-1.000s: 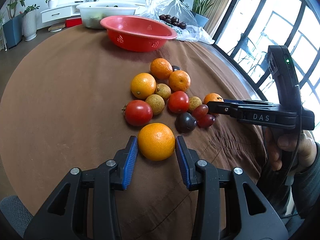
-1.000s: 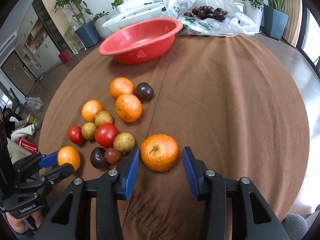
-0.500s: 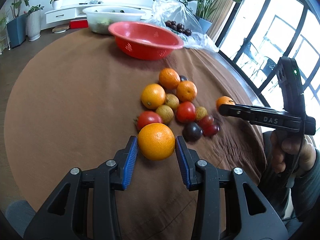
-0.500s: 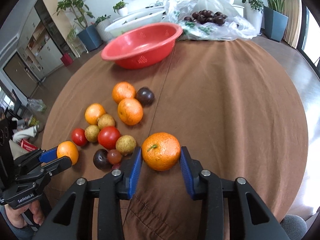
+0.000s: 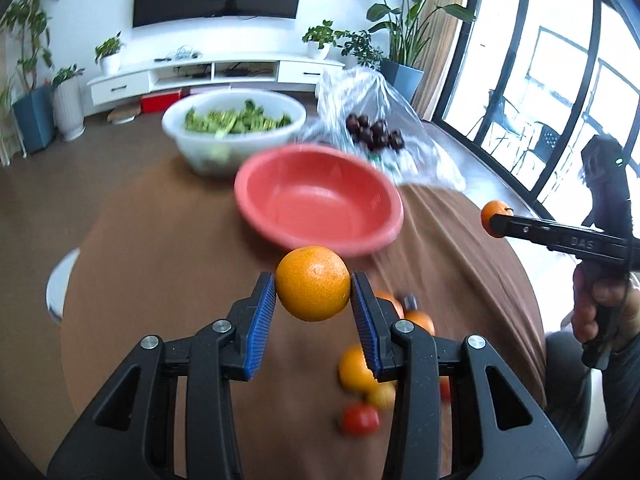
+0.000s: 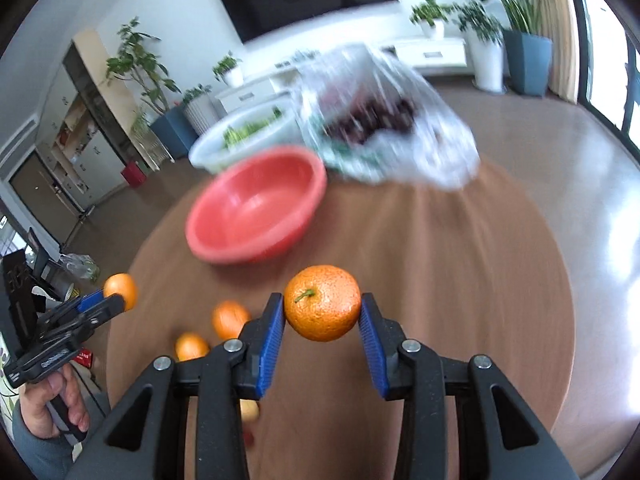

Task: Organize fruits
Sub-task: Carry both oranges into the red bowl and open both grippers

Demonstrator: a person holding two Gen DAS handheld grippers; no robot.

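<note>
Gripping one orange apiece: left gripper (image 5: 313, 297) clamps a smooth orange (image 5: 313, 283); right gripper (image 6: 322, 318), jaws just closed in, pinches a stemmed orange (image 6: 322, 303). Both are now lifted clear of the brown tablecloth (image 5: 168, 264) — a second ago they sat on it. Red bowl (image 5: 320, 200) ahead; remaining fruit (image 5: 362, 384) below; blurred living room behind.

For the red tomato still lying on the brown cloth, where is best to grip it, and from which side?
Grip the red tomato across its round middle, probably coming from above and the open near side: other fruit, like the yellow fruit, crowds its far side. The picture is blurred there.
</note>
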